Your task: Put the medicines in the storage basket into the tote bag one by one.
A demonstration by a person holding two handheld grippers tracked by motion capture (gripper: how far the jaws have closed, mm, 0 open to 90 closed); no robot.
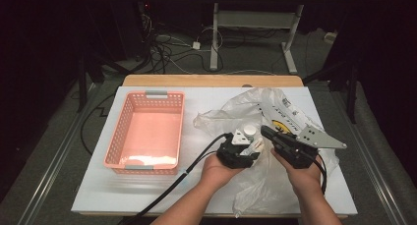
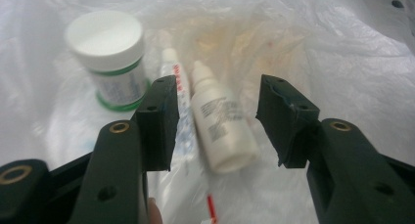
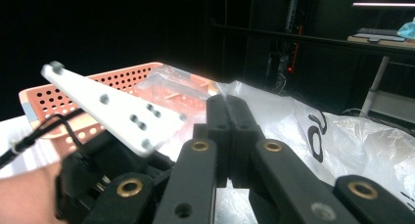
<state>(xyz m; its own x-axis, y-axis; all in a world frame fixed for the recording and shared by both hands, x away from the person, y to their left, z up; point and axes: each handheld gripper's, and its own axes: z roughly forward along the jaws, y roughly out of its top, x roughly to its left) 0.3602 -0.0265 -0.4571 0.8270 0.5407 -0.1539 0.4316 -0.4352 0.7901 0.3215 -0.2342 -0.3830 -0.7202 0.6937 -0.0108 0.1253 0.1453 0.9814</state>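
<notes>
Clear plastic bag holds white dropper bottle, white-capped jar, thin tube. Left gripper open astride bottle, no contact; right gripper closed empty beside bag.

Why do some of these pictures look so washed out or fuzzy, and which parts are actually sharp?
High view: the room behind is dark, while the white table and plastic bag glare brightly. Left gripper view: the bag bleaches to near white, the jar and dropper bottle look soft, and the black fingers are sharper. Right gripper view: the background is black, and the pink basket is slightly blurred.
</notes>
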